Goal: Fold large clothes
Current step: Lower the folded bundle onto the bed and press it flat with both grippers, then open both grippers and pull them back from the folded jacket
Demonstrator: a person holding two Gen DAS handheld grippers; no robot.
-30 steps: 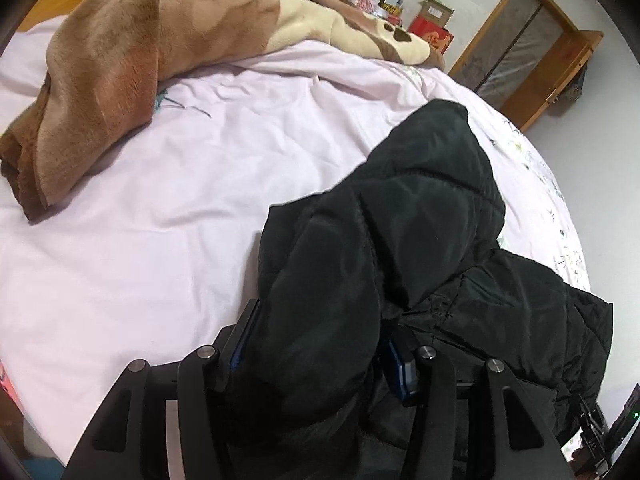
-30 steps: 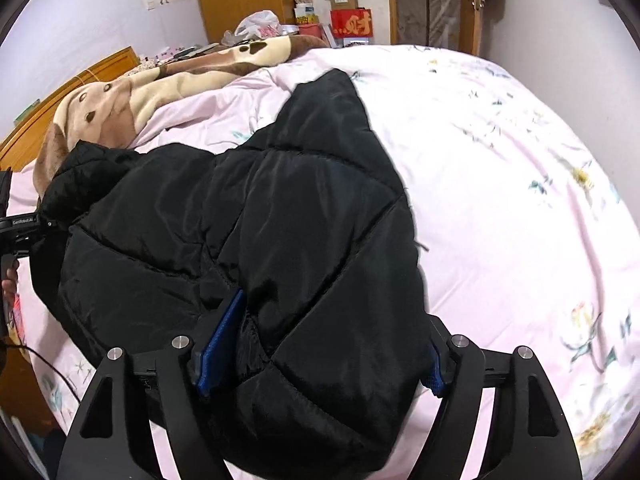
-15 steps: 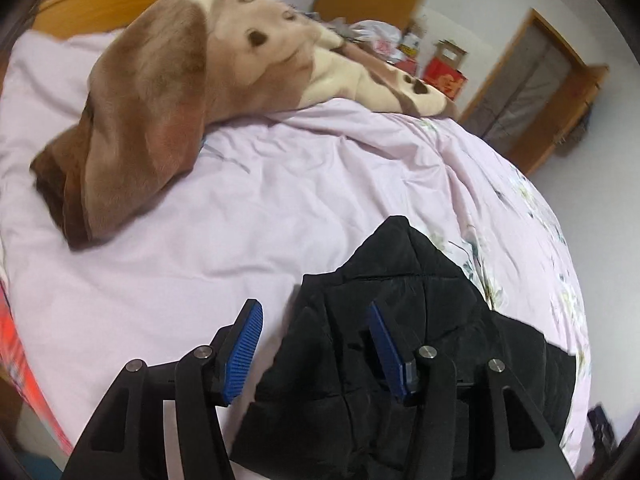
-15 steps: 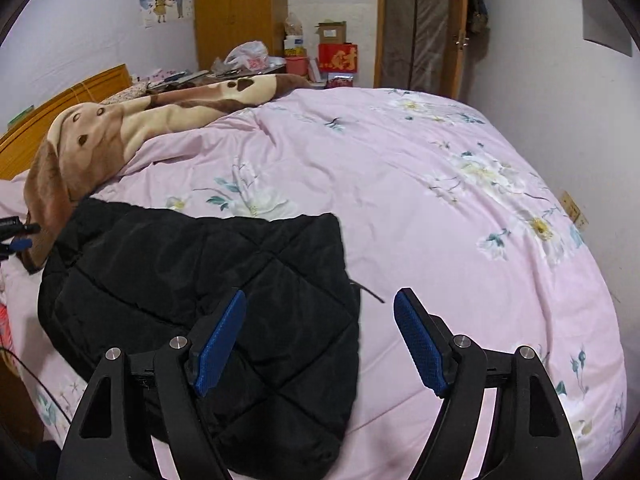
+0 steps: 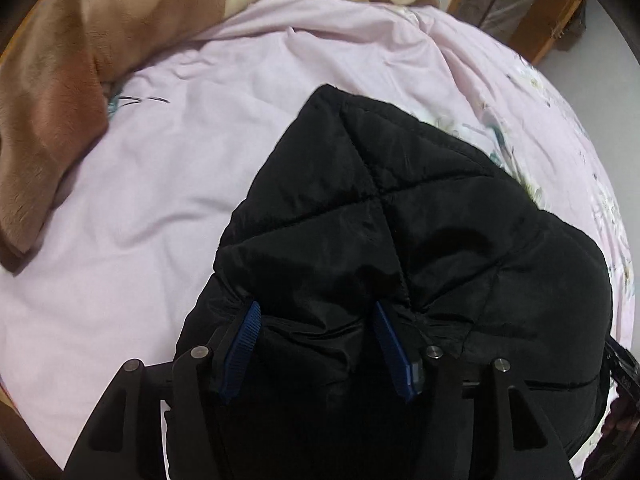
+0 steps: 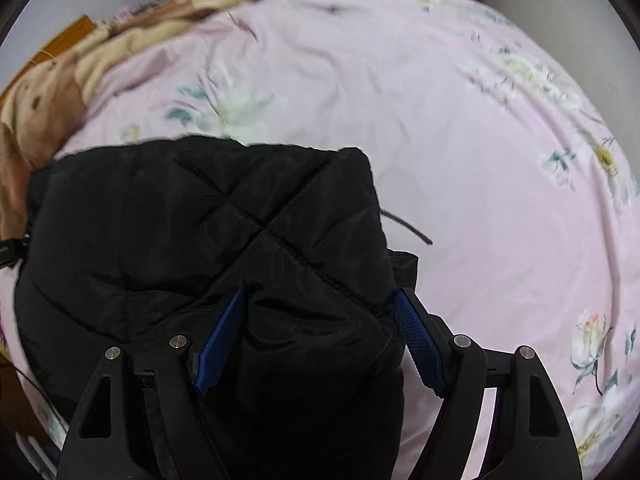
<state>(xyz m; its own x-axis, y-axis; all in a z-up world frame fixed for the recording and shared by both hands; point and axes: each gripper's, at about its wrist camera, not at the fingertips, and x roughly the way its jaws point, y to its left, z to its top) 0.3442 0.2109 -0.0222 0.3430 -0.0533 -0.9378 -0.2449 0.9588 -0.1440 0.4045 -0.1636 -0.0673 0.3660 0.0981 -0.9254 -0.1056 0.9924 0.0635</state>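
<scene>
A black quilted jacket (image 5: 400, 208) lies bunched on the pink bed sheet (image 5: 160, 200). My left gripper (image 5: 316, 308) points steeply down onto its near edge. Its jaws are opening, and a thick fold of the jacket fills the gap and bulges against both blue pads. In the right wrist view the same jacket (image 6: 180, 220) spreads to the left. My right gripper (image 6: 320, 294) stands wide over its right edge; the fold rests against the left pad while the face of the right pad (image 6: 418, 344) shows bare. A thin dark cord (image 6: 408, 228) trails from the jacket onto the sheet.
A brown and cream plush blanket (image 5: 60, 100) is heaped along the far left of the bed, also seen as the blanket (image 6: 48, 92) in the right wrist view. Floral pink sheet (image 6: 480, 160) stretches to the right. Wooden doors (image 5: 532, 12) and clutter stand beyond the bed.
A second ago the jacket hung draped through both grippers. Half a second ago it lay on the bed with the grippers drawn back. Both have now dropped onto its near edge.
</scene>
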